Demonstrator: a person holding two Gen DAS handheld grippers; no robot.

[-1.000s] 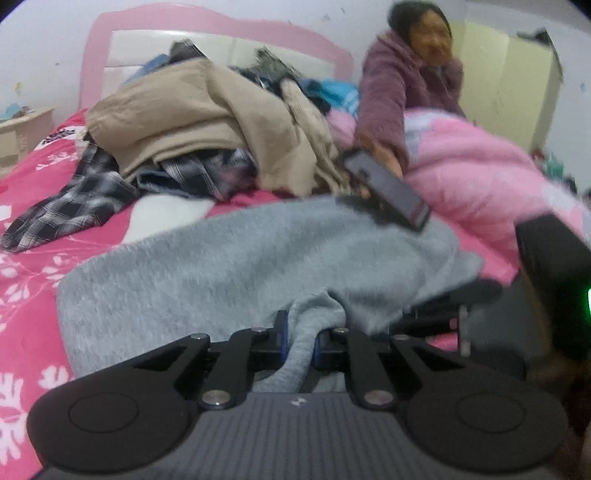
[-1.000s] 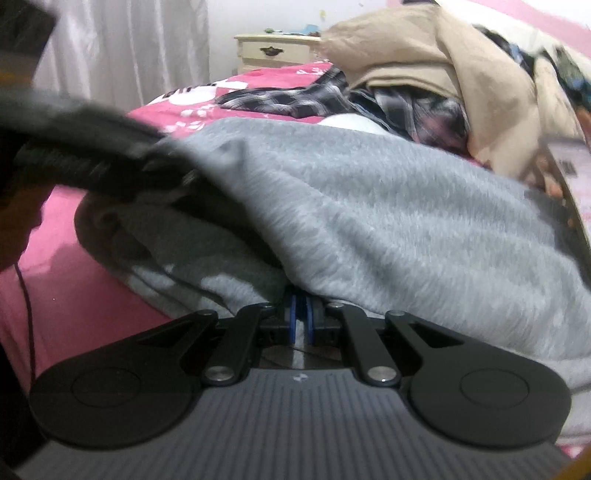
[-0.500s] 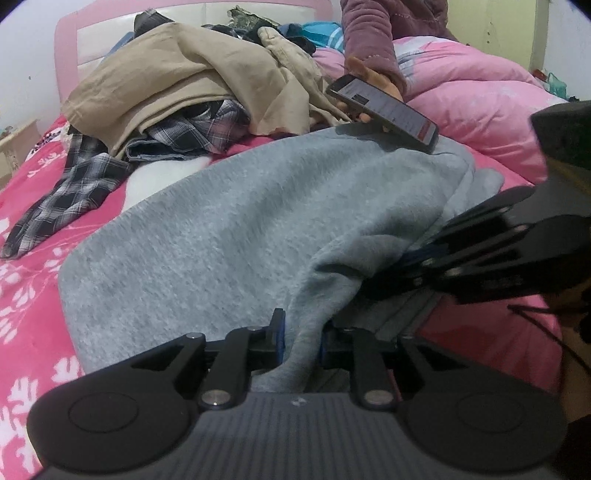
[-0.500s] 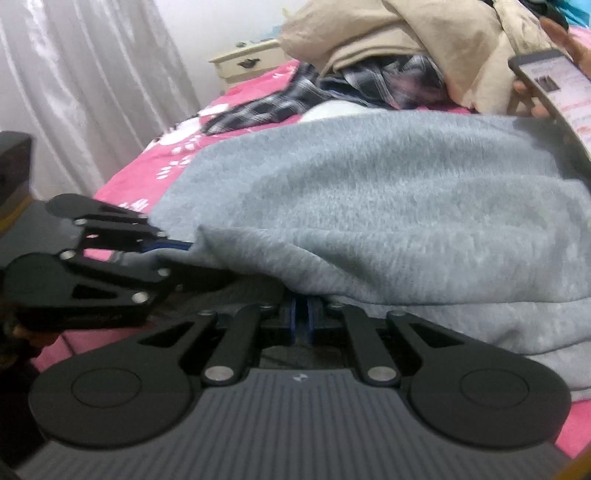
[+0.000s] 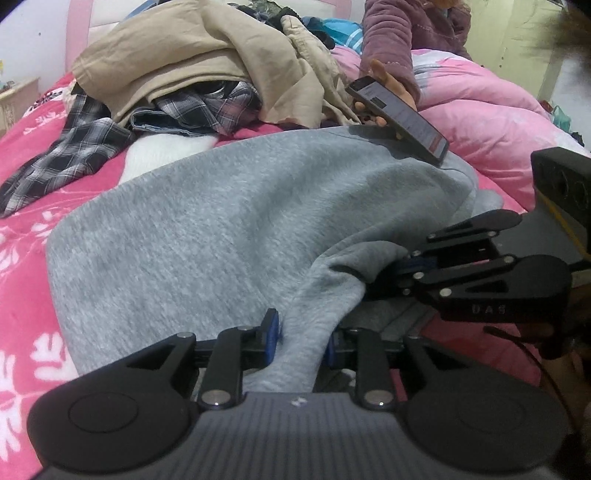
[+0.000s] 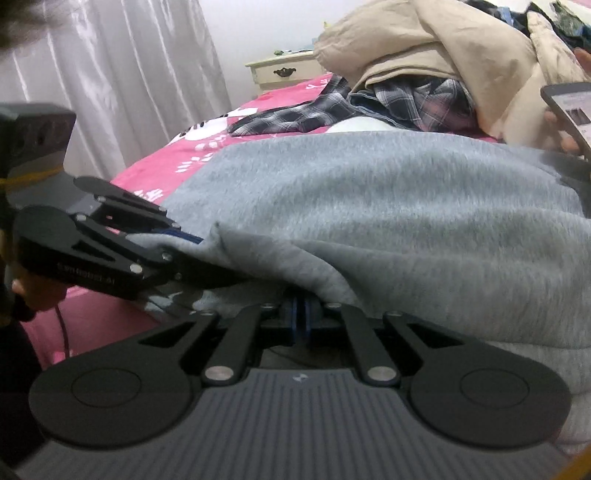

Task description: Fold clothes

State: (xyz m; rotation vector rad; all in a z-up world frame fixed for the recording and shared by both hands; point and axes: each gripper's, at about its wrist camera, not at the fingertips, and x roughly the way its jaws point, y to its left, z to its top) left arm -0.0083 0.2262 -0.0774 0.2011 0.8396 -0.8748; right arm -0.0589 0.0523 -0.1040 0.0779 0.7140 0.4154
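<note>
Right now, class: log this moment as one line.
left hand-held gripper: opening around grey garment | right hand-held gripper: shut | fold: unfinished

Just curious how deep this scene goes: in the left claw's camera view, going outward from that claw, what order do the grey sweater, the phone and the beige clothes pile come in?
1. Grey sweater, between the left claw fingers.
2. Phone, right, in a person's hand.
3. Beige clothes pile, back left.

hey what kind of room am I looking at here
Most likely a bedroom in a home. There is a bed with a pink floral bedspread and pink headboard, a cream nightstand beside it, and a pile of unfolded clothes behind a grey sweatshirt.
</note>
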